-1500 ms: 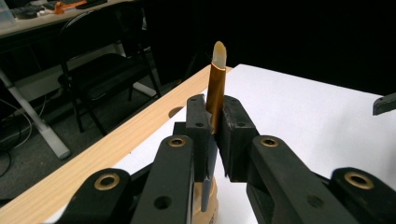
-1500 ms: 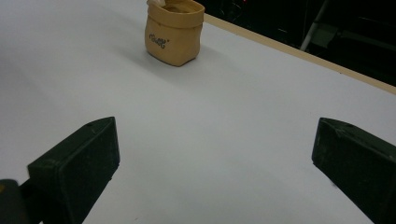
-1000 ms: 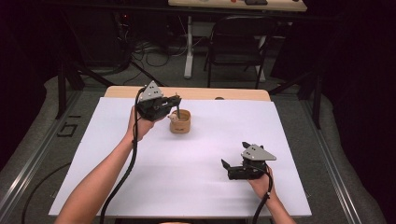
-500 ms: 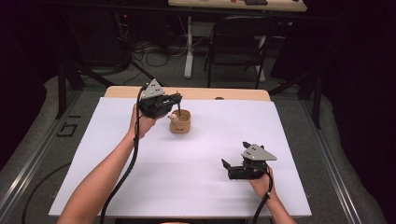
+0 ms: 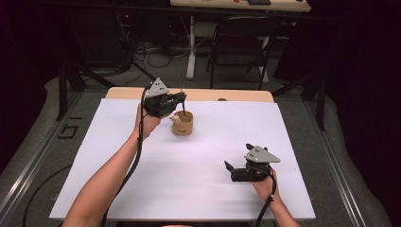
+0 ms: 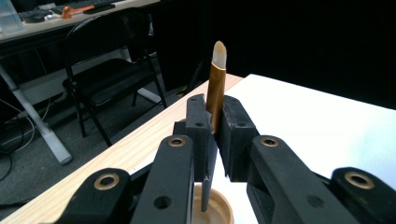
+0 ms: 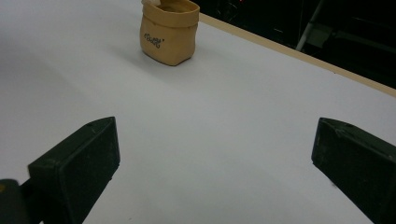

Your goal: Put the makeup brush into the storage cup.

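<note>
Brush (image 6: 216,88) clamped upright in the left gripper (image 6: 214,128), directly above the tan pot (image 5: 182,123) on the desk (image 5: 198,189); insertion appears begun, lowering and release remain. Right gripper (image 5: 236,170) rests open, well apart.

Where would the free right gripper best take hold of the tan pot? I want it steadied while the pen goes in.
Grip the tan pot across its side walls, below the rolled rim, coming in level from the near side. It stands upright with nothing beside it, and the right gripper is already open and faces it. Coming from above looks crowded: the left gripper holds the pen there.
</note>
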### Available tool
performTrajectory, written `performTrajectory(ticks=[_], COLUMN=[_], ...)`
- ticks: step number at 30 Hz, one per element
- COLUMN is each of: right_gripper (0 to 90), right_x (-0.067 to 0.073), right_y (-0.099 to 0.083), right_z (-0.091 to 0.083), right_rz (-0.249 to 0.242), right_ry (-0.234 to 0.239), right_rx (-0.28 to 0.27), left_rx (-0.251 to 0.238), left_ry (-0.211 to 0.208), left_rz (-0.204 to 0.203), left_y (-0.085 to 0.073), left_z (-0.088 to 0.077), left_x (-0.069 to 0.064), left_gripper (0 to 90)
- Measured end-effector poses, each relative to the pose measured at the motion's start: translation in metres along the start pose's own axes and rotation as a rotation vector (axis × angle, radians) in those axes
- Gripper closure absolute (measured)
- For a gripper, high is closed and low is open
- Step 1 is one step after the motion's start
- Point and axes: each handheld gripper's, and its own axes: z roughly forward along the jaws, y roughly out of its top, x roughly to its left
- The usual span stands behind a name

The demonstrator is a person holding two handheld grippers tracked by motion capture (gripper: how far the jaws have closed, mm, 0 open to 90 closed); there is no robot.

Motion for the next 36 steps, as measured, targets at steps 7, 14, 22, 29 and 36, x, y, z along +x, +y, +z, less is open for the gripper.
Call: performTrajectory(ticks=[7,14,22,29,36], right_gripper=[0.6,0.8,0.7,0.7,0.7], right_x=[0.000,0.000,0.000,0.000,0.000], right_y=[0.000,0.000,0.000,0.000,0.000], right_z=[0.000,0.000,0.000,0.000,0.000], right_rz=[-0.001,0.001,0.003,0.003,0.004], right_ry=[0.000,0.001,0.001,-0.001,0.000], right_rx=[0.000,-0.001,-0.003,-0.002,-0.001], left_rx=[0.011,0.025,0.044,0.053,0.060], left_ry=[0.012,0.021,0.022,0.027,0.026], left_rz=[-0.005,-0.019,-0.027,-0.036,-0.043], left_y=[-0.003,-0.008,-0.011,-0.013,-0.015], left_z=[0.005,0.009,0.014,0.016,0.018], left_x=[0.003,0.008,0.011,0.012,0.012], left_gripper=[83.3,83.3,83.3,83.2,83.1])
